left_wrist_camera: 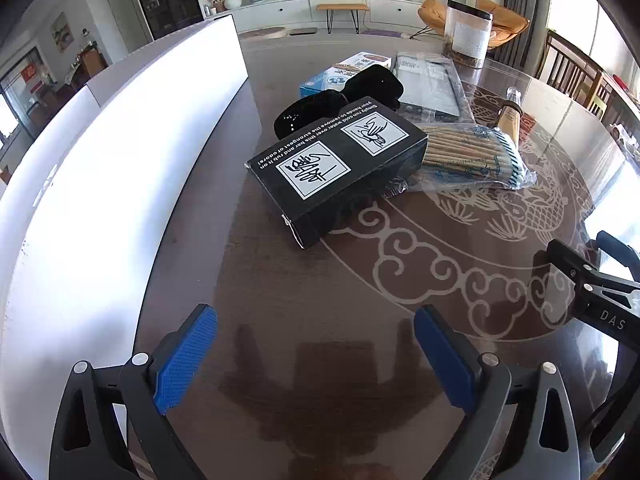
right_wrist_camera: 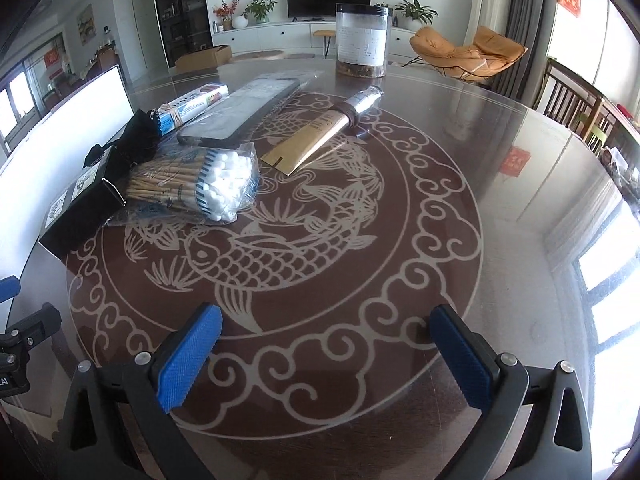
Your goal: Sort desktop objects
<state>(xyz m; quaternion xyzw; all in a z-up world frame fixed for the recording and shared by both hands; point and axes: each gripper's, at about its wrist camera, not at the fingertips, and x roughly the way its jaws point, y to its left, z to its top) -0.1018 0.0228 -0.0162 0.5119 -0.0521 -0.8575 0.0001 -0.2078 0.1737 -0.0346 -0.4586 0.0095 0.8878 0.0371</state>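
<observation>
- The left gripper [left_wrist_camera: 316, 354] hangs over bare table [left_wrist_camera: 320, 280], jaws wide apart, nothing between the blue pads [left_wrist_camera: 186, 360].
- The right gripper [right_wrist_camera: 326, 354] is likewise spread wide and empty, above the fish pattern [right_wrist_camera: 256, 252] in the tabletop.
- A black box [left_wrist_camera: 336, 168] lies ahead of the left gripper, next to a long white bin [left_wrist_camera: 120, 152].
- A bag of cotton swabs [right_wrist_camera: 200, 184] lies against the black box's far end.
- Behind the box sits a black pouch [left_wrist_camera: 340, 100], partly on a blue-and-white box [left_wrist_camera: 348, 70].
- A flat clear-wrapped pack [right_wrist_camera: 240, 110] lies beyond the swabs.
- A tan tube [right_wrist_camera: 320, 136] with a silver end rests near the table's middle, just right of the flat pack.
- A clear jar [right_wrist_camera: 362, 40] stands upright at the far edge.
</observation>
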